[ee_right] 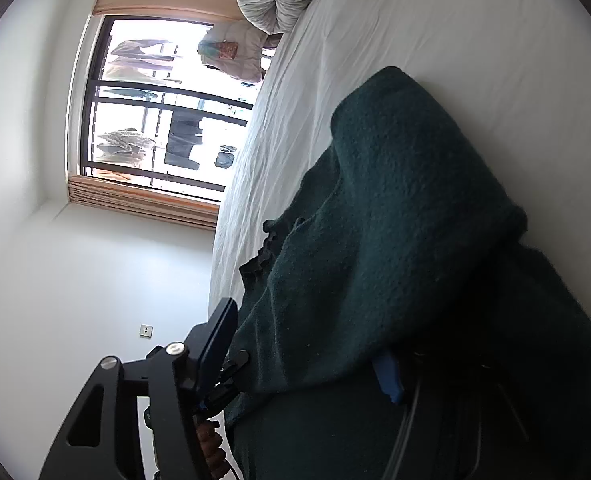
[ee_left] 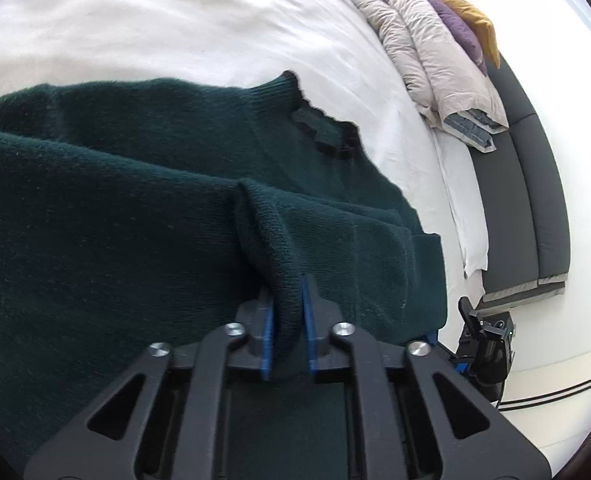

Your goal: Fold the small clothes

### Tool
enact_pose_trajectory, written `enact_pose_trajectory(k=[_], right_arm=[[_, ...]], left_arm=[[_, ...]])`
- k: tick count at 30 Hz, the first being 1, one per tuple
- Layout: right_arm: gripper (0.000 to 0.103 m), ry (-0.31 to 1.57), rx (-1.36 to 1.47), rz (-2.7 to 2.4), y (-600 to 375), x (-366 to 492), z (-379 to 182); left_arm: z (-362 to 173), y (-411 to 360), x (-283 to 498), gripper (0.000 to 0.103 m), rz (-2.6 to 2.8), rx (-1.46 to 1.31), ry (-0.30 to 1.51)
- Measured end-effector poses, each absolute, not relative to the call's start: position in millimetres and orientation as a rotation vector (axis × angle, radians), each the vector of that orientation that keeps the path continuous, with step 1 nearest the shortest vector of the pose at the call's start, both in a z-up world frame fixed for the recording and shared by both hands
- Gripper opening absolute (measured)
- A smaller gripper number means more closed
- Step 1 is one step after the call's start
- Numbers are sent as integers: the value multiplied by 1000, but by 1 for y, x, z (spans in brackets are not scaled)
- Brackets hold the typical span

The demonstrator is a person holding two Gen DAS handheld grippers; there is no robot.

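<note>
Pinched between the blue pads of my left gripper [ee_left: 286,328] is a ribbed cuff of the dark green knitted sweater [ee_left: 143,184], which lies spread on the white bed sheet [ee_left: 167,20]. My right gripper [ee_right: 307,344] stands spread, sweater draped between its pads, not clamped. I judge a sleeve fold is under way; next I should carry this cuff across the body. Open sheet lies beyond, while the bed's edge runs close alongside
</note>
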State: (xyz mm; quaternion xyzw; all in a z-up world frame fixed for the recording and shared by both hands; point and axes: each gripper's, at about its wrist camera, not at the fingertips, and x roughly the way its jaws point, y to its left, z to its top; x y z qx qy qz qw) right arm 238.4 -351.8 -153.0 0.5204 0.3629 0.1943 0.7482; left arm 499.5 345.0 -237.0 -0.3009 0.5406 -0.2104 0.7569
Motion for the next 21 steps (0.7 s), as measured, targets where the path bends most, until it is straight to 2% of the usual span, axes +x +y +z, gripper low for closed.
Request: enact_pose_trajectory(k=[6,11,15,21], right_arm=[[66,736,1252,427,-370,233,-157],[71,693,1294,430,-379,236,-155],[75,695,1287,430,-370,242,-153],[77,693,1259,432,-355,239,-154]], left_arm=[[-187,365,479,8,-436,-671,993],[-154,397,464,6,-401,-715,860],[-160,419,448,6,-371,-741,846],[-209,427,438,6,-340,-769,927]])
